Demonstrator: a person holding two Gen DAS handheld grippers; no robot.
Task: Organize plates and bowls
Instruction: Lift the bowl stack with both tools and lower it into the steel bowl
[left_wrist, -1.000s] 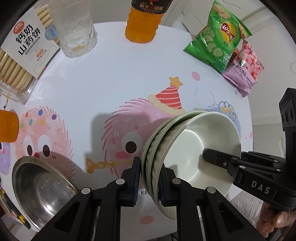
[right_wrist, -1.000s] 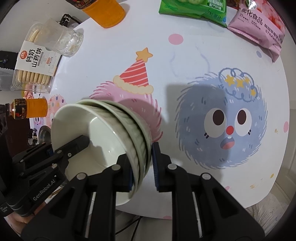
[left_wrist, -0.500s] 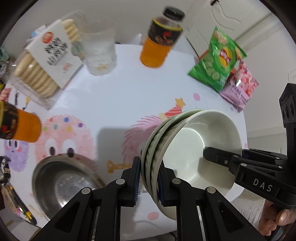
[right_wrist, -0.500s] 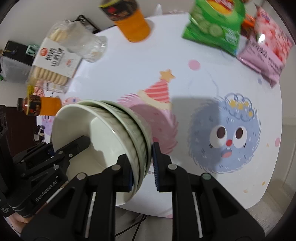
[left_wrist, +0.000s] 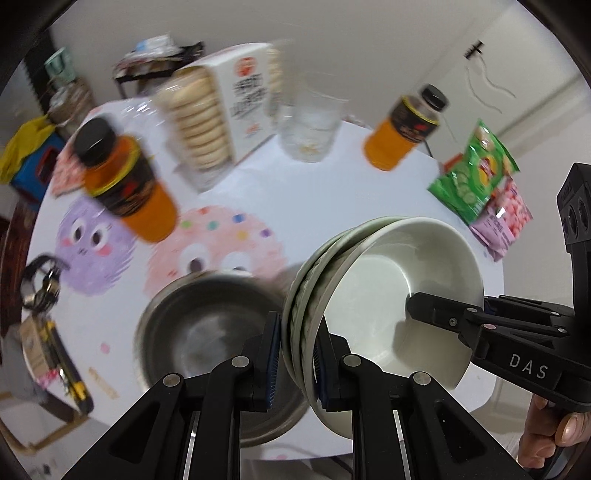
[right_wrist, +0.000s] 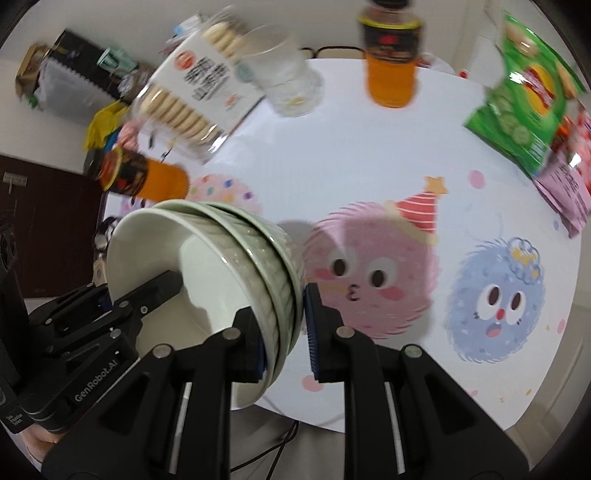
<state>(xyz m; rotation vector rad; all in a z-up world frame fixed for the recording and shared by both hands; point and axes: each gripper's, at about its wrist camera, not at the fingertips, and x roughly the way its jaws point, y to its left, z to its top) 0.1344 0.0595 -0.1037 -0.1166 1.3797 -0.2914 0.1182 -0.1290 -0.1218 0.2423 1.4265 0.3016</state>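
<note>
Beyond my round white worktop with cartoon monsters stand pale walls and a dark wooden door.

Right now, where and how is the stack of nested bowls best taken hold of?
By the rim, from two opposite sides. The stack of nested bowls is wide, with thin stacked walls, so each gripper straddles the rim, one finger inside, one outside. The left gripper pinches the near edge in its view; the right gripper pinches the opposite edge. Two grips should keep the tilted stack from swinging.

Juice bottles, biscuits, glass, chips.
</note>
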